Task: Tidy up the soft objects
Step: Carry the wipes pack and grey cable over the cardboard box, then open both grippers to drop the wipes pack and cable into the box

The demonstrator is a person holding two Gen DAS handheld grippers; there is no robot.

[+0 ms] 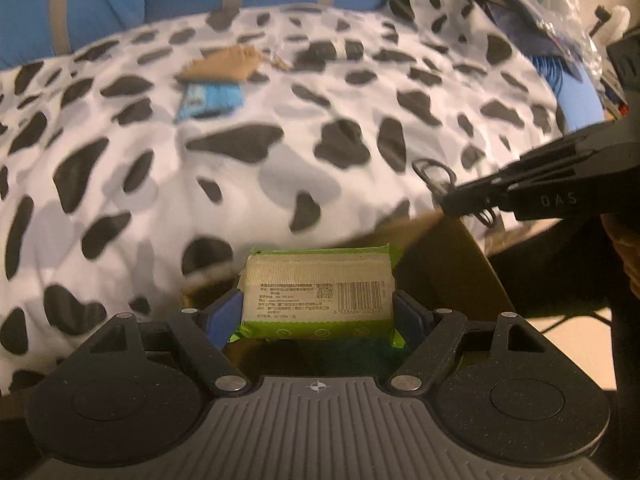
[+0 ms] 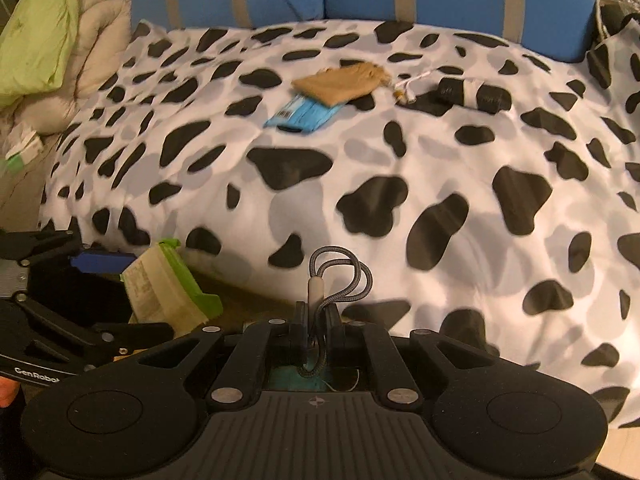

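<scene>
My left tongs (image 1: 318, 304) pinch a green pack (image 1: 318, 298); right tongs (image 2: 316, 318) pinch a grey cable (image 2: 340, 276), near the bed (image 2: 440, 160).

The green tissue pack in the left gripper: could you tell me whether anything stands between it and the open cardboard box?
Nothing visible does: the green tissue pack sits between the left gripper fingers over the cardboard box.

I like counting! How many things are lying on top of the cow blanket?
4: a tan pouch, a blue packet partly under it, a small white cord beside them, and a black-and-white bundle further right. Blanket folds may hide more.
</scene>
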